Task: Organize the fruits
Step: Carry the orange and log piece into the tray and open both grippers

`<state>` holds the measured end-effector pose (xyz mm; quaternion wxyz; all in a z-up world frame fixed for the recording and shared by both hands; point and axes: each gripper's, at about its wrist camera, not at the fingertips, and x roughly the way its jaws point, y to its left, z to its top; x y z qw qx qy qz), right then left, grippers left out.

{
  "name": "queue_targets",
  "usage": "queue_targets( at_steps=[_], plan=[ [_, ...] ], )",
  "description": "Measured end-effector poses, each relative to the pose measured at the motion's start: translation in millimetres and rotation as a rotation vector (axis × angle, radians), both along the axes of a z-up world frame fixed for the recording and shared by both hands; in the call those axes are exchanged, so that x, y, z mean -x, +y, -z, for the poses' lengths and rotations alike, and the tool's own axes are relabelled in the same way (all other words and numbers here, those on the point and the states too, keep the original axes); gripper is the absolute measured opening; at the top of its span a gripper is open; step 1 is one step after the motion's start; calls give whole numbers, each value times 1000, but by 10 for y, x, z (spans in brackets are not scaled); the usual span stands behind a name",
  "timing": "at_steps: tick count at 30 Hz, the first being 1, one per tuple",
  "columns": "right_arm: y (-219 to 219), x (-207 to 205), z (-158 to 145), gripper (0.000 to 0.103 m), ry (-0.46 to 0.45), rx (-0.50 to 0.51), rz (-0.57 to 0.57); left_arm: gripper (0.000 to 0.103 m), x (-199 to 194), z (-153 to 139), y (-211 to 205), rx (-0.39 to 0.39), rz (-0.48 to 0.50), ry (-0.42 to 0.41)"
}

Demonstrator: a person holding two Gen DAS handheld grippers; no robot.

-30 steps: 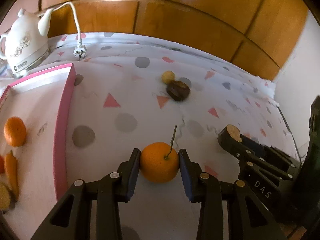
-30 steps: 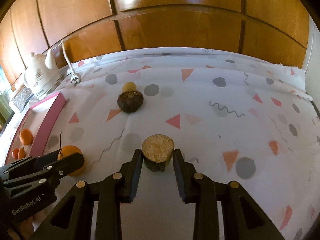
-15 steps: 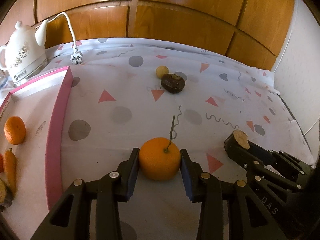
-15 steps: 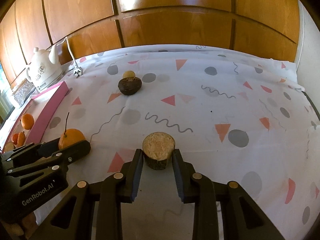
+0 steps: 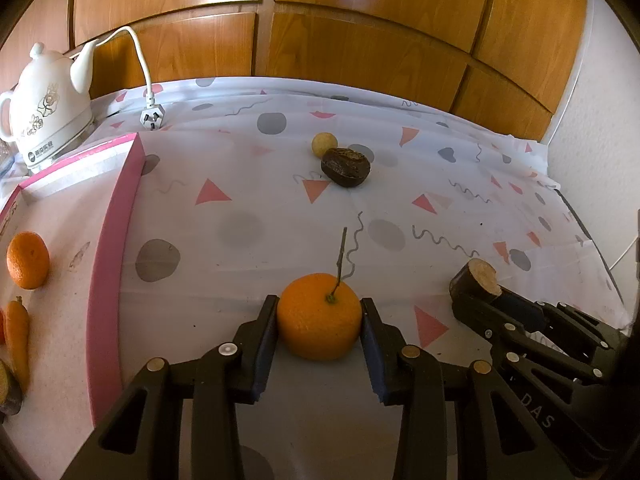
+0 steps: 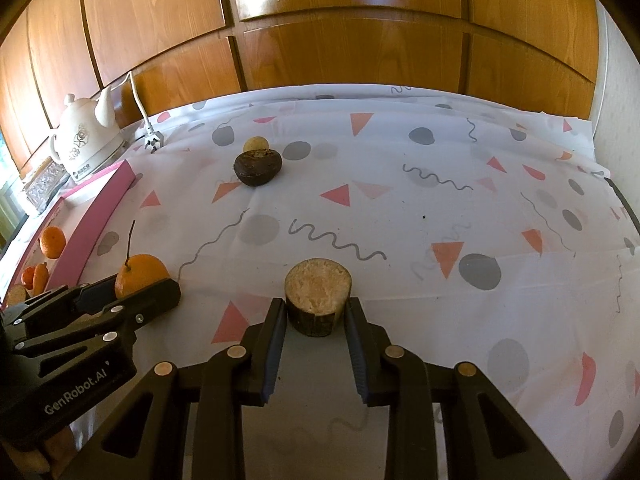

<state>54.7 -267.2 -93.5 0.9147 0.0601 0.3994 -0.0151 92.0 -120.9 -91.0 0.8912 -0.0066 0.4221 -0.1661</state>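
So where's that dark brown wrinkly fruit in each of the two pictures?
Left wrist view: dark brown fruit lies upper centre, just right of the small yellow fruit.
Right wrist view: upper left of centre, below the same yellow fruit.
Shared landmark: white kettle, far left.

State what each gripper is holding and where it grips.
The left gripper clamps the stemmed orange across its sides. The right gripper clamps the cut brown fruit piece by its skin sides, cut face up.
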Motion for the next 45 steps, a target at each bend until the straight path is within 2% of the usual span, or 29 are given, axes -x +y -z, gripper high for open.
queue_targets(
  at_steps=[13,18,23,28,34,45],
  plan=[
    [24,-11,-16,30,5,8,24,40,4,1,8,0,2,-2],
    [16,1,-21,30,6,1,25,39,23,-47,-18,-32,7,8],
    [56,37,-38,30,9,16,17,39,67,-147,91,12,0,54],
    [154,65,-98,30,1,28,-13,39,154,-308,282,38,-19,37],
    [402,40,-270,30,-25,-4,-100,39,201,-520,723,62,-97,-3],
    [1177,-107,-564,30,-43,-61,-342,40,42,-706,1771,28,-359,-58]
  ],
)
